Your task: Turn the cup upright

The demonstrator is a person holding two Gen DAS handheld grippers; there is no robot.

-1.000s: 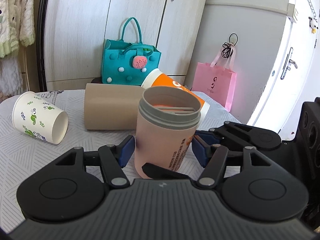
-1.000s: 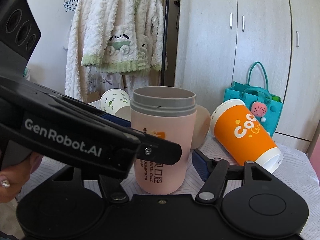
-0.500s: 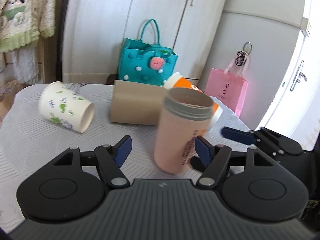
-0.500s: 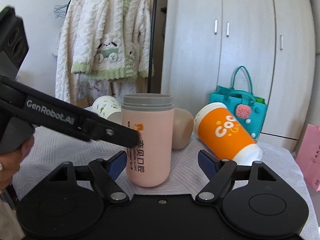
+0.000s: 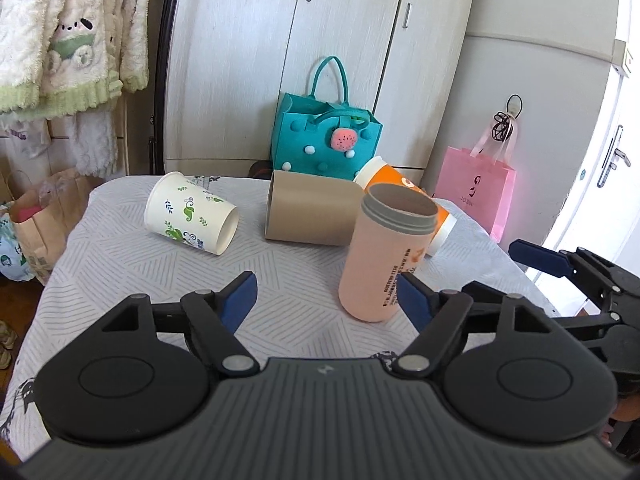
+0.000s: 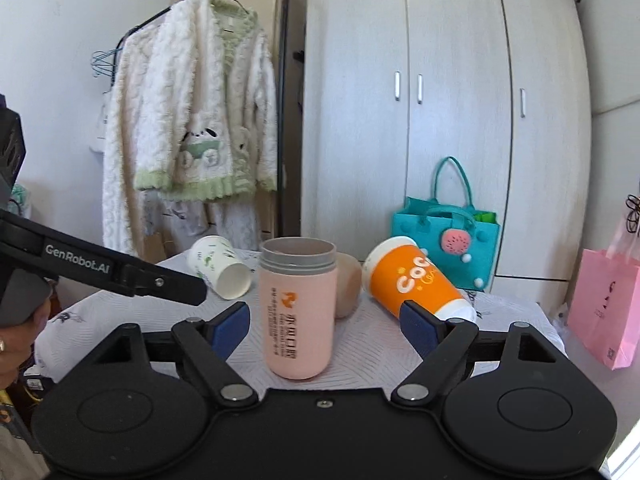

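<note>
Pink cup (image 5: 386,256) (image 6: 296,312) with a grey rim stands upright on the table (image 5: 120,280) (image 6: 360,356), mouth up and bare of any lid. Both tongs are open and hold nothing. In the left wrist view, the left tongs (image 5: 326,294) spread wide, and the cup stands just ahead of their right blue pad (image 5: 412,300), close to it but not gripped; whether pad and cup touch cannot be told. In the right wrist view, the right tongs (image 6: 326,322) also gape, with the cup standing between and just ahead of their two blue pads, apart from both.

Beyond the pink cup, farther from both tongs, three cups lie on their sides: a white cup (image 5: 192,214) (image 6: 218,266) with green leaf prints off to the left, a plain brown cup (image 5: 310,212) (image 6: 348,290) right behind, and an orange cup (image 5: 404,196) (image 6: 416,280) with a white rim to the right. Past the table a teal bag (image 5: 326,142) (image 6: 446,238) and a pink bag (image 5: 474,190) (image 6: 604,308) sit by the wardrobe (image 5: 280,60) (image 6: 440,120), and a fluffy white jacket (image 5: 68,32) (image 6: 192,128) hangs at the left.
</note>
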